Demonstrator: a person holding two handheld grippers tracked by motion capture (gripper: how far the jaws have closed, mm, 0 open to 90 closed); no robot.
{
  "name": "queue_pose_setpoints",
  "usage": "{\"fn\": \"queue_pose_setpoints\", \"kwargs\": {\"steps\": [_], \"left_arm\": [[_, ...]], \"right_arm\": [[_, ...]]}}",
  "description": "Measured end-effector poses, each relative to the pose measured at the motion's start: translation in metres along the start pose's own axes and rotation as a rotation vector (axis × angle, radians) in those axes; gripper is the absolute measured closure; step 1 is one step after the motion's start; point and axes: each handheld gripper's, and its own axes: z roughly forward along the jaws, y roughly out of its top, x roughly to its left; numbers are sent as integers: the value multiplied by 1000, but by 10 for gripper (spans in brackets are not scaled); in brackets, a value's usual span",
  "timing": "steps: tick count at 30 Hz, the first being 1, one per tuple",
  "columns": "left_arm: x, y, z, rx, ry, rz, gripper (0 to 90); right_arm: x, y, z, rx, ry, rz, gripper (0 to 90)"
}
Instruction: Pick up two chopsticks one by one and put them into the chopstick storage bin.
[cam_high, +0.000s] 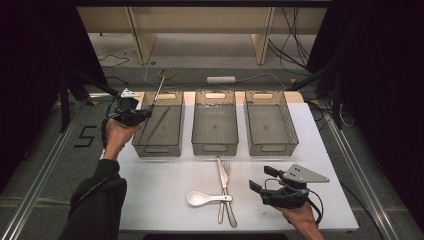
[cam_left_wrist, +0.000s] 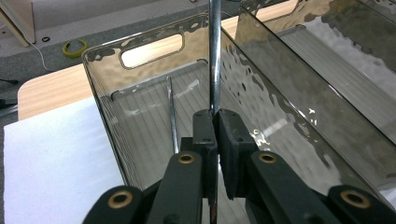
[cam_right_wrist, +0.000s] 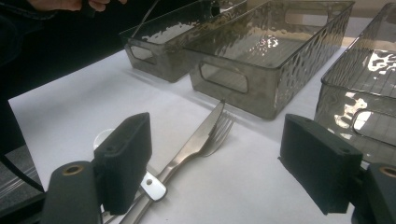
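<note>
A thin metal rod (cam_left_wrist: 214, 56), most likely a chopstick, is clamped between the pads of the left gripper (cam_high: 131, 113) and stands above the left bin (cam_high: 159, 148), its far end reaching out past the bin's back rim. A second metal chopstick (cam_left_wrist: 173, 116) already lies on the ribbed floor of that bin. The step in hand looks like sorting: the left gripper is placing its piece with its mate. The next move would call for lowering the rod until it lies along the bin floor, then parting the jaws and lifting clear without catching the bin wall.

The middle bin (cam_high: 215, 148) and the right bin (cam_high: 273, 148) hold nothing. On the white desk (cam_high: 165, 200) in front of them lie a knife (cam_high: 222, 179), a fork (cam_high: 227, 192) and a white spoon (cam_high: 202, 198), crossing one another. The right gripper (cam_high: 266, 181) hovers near them with its jaws wide and nothing between them, apparently ready to pick one up.
</note>
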Motion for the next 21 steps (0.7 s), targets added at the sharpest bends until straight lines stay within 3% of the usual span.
{"fn": "queue_pose_setpoints", "kwargs": {"steps": [10,12,21], "left_arm": [[-5,-15,3,-19,13,10,851],[-4,-18,5,-10,30,9,851],[-3,-23,8,4,35,9,851]], "right_arm": [[0,0,-1,-1,-3,-2,260],[1,0,-1,-1,-3,-2,259],[1,1,-2,-2,-3,-8,259]]}}
